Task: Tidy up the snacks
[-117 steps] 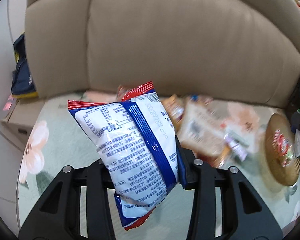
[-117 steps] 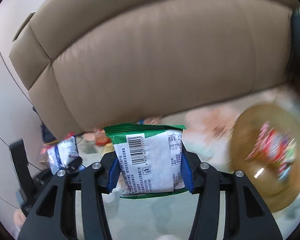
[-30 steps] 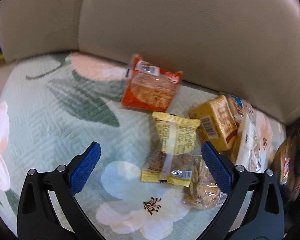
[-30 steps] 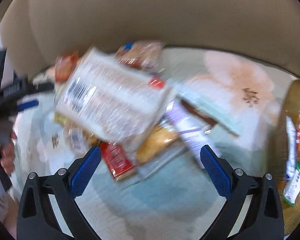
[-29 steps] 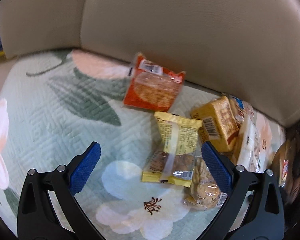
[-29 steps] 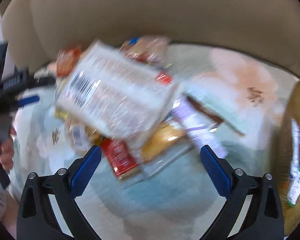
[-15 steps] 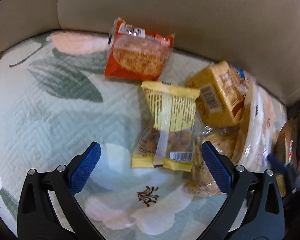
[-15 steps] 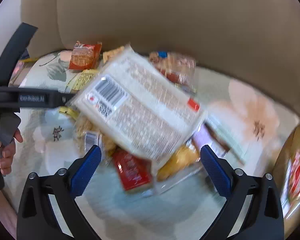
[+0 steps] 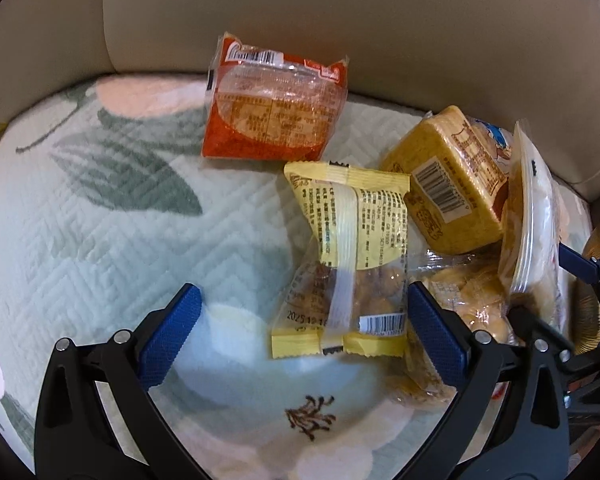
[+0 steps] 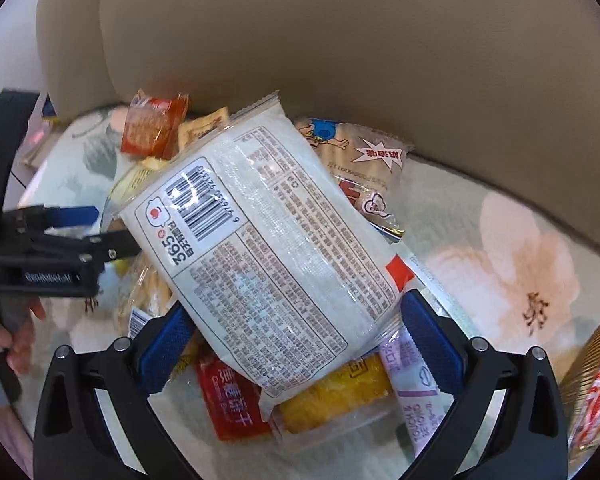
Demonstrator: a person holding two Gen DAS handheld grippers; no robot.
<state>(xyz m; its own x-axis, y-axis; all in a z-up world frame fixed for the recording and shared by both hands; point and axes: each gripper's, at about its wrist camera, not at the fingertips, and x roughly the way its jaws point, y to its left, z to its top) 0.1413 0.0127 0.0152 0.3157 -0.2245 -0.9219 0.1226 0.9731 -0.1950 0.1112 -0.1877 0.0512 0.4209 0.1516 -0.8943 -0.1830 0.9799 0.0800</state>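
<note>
Left wrist view: left gripper spread wide, holding nothing, its jaws flanking the near end of a yellow snack packet lying on the floral sofa cover. Farther back lies an orange packet near the backrest.

Right wrist view: right gripper equally wide, empty, straddling the near end of a large white packet atop the snack pile.

My left tongs gape wide, blue pads far apart, nothing between them. My right tongs are spread just as wide, tilted downward. In the right wrist view the left tongs reach in from the side, with a hand gripping the handle.
</note>
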